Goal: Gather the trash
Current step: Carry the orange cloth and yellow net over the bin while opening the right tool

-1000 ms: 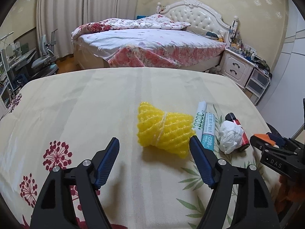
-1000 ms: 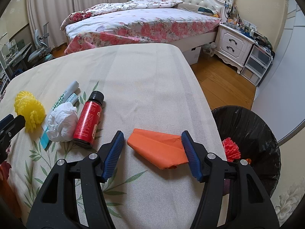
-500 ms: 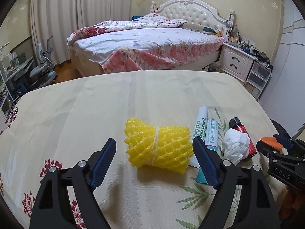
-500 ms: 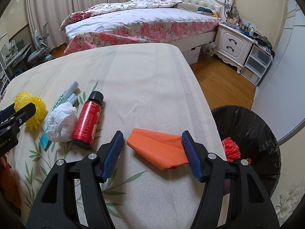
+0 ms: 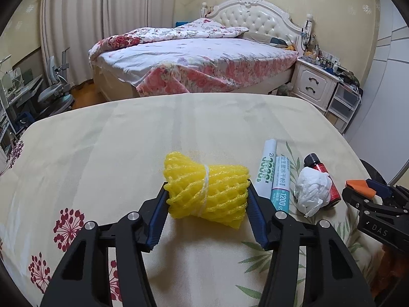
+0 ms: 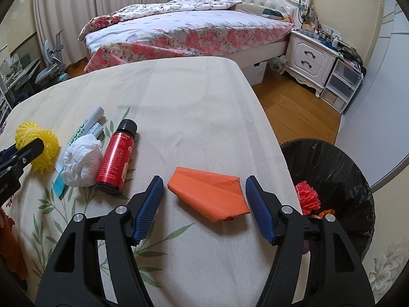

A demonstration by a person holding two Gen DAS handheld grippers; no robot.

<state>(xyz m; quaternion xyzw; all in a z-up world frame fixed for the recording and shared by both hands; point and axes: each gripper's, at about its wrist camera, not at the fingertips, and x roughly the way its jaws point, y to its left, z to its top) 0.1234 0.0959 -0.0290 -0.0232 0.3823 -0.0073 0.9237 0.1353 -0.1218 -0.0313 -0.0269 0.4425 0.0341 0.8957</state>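
A yellow foam net bundle (image 5: 207, 194) tied with white string lies on the cream tablecloth (image 5: 127, 153). My left gripper (image 5: 207, 199) is shut on it, both blue pads touching its ends; the bundle also shows in the right wrist view (image 6: 41, 148). A folded orange paper (image 6: 209, 194) lies between the open fingers of my right gripper (image 6: 204, 192), not touched. A black-lined trash bin (image 6: 332, 179) stands on the floor right of the table, with red trash inside.
Between the two grippers lie a white-green tube (image 5: 268, 168), a teal packet (image 5: 281, 189), a crumpled white tissue (image 6: 81, 161) and a red bottle with a black cap (image 6: 116, 161). The table's right edge (image 6: 276, 138) is near the bin. A bed stands behind.
My left gripper moved forward around the yellow net bundle and closed its fingers onto it. The right gripper stayed still, open around the orange paper.
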